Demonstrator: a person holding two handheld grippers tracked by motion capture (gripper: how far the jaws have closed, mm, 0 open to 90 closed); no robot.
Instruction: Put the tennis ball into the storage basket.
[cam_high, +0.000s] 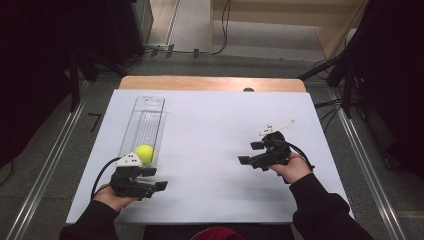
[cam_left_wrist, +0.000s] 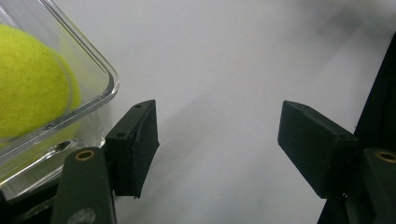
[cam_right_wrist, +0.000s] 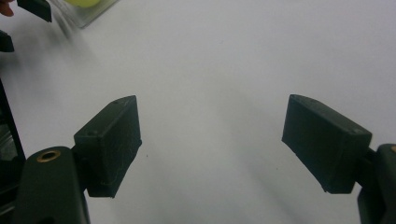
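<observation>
Left hand-held gripper (cam_high: 153, 179) beside clear tray (cam_high: 150, 107), tennis ball (cam_high: 144, 153) inside

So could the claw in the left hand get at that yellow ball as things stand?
Probably yes. The left claw is open and right beside the near end of the clear tray where the tennis ball sits. The tray's wall stands between them, so it would likely have to come in over the open top.

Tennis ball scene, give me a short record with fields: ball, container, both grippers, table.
ball: yellow tennis ball inside the container's near end
container: clear long tray, left part of the table
left gripper: jaws open, nothing between them, beside the tray's near corner
right gripper: jaws open, empty, over bare table at the right
table: white top
</observation>
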